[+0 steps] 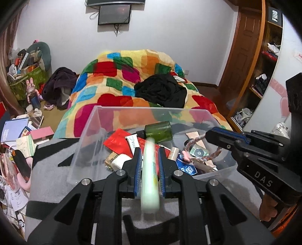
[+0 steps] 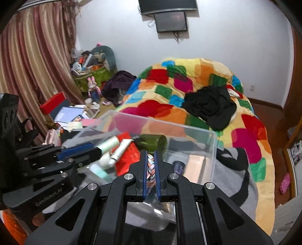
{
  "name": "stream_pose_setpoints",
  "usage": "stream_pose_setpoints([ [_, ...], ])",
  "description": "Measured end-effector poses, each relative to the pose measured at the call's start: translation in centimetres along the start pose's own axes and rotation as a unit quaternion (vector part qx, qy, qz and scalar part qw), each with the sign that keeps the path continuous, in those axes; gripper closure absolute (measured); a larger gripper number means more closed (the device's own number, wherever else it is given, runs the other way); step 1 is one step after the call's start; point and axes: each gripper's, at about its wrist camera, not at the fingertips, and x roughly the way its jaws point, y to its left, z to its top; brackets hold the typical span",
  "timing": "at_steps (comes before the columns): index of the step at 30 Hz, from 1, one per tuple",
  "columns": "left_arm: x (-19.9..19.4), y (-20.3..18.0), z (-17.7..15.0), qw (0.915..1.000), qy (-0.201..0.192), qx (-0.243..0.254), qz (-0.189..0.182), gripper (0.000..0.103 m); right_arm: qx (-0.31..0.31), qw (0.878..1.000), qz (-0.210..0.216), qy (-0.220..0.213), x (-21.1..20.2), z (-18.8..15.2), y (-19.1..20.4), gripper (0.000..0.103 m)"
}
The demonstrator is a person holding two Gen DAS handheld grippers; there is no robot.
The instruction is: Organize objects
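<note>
Left tongs (image 1: 149,162) clamp a pale green tube (image 1: 150,175), poised above the near rim of the clear plastic bin (image 1: 88,132). Right tongs (image 2: 151,165), narrow, pinch a braided cord (image 2: 150,165) over the bin's contents. Step in hand looks like depositing; next, each load wants lowering inside before release.

White walls (image 1: 179,37); dark wall-mounted screen (image 1: 114,14) up high, cables dangling. Bed under multicoloured patchwork blanket (image 1: 117,75), black garment (image 1: 162,90) heaped on top. Striped pink-beige curtains (image 2: 32,56) at left. Wooden door (image 1: 243,47) and open wooden shelving (image 1: 264,75) at right. Cluttered floor (image 1: 17,135) beside bed.
</note>
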Motion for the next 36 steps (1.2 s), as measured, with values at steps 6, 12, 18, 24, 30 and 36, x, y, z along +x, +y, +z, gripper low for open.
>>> stream_pose_setpoints([
  [6,-0.7,-0.7,-0.7,0.9999,-0.005,0.015,-0.005,0.088,-0.007,1.0,0.002,0.016,-0.3,-0.9,-0.7,0.077],
  [12,-2.1,-1.4,-1.3,0.9994,-0.014,0.032,-0.004,0.084,-0.024,1.0,-0.004,0.01,-1.8,-1.4,0.0,0.069],
  [18,-3.9,-1.3,-2.0,0.9992,-0.027,0.027,-0.011,0.077,-0.035,0.999,-0.002,-0.002,-3.8,-2.2,0.9,0.065],
  [24,-5.9,-1.5,-3.2,0.9986,-0.044,0.029,-0.005,0.055,-0.032,0.999,0.004,-0.011,-5.3,-3.2,1.5,0.053],
  [30,-7.7,-1.9,-4.4,0.9973,-0.063,0.036,0.005,0.033,-0.03,0.999,-0.012,-0.026,-6.6,-4.4,2.2,0.029],
  [36,-8.6,-1.7,-5.7,0.9973,-0.066,0.033,0.007,0.012,-0.016,0.999,-0.021,-0.036,-7.4,-5.1,2.1,0.021],
])
